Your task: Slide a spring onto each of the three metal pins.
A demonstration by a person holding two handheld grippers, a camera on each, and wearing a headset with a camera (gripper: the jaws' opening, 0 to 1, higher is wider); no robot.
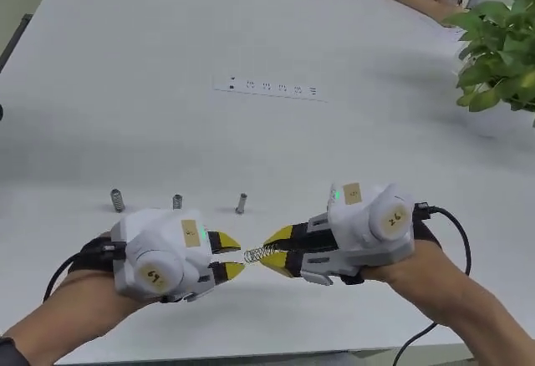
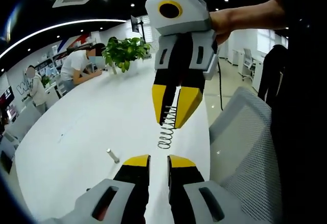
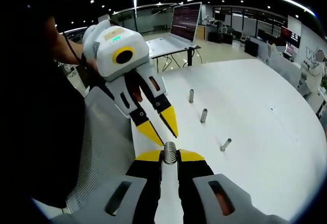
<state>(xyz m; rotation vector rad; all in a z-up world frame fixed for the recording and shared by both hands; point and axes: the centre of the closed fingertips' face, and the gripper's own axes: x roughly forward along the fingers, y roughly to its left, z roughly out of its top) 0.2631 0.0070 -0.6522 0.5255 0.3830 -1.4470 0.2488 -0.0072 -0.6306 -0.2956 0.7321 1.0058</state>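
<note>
The spring [image 1: 257,255] is held in the air just above the near edge of the white tabletop [image 1: 267,149], lying roughly level, with one end pinched between the yellow tips of the right hand-held gripper [image 1: 274,254] and the other end sticking out free. In the right gripper view the coil [image 3: 170,152] sits end-on between that gripper's closed-in tips [image 3: 170,158]. Facing it from the other side, the left hand-held gripper [image 1: 229,256] has its jaws spread, its tips just beside the spring's free end but apart from it. The left gripper view shows the same gap between its own tips [image 2: 158,159] and the hanging coil [image 2: 166,137]. Farther out on the tabletop, three metal pins [image 1: 177,202] stand upright in a row, well apart from both grippers. The leftmost pin [image 1: 117,200] looks ribbed like a coil, but I cannot tell whether the other two carry anything. Beyond them a white power strip [image 1: 272,88] lies flat on the tabletop. A leafy plant [image 1: 501,40] stands at the far right edge. A black cable [image 1: 456,236] trails from the right hand-held gripper.
</note>
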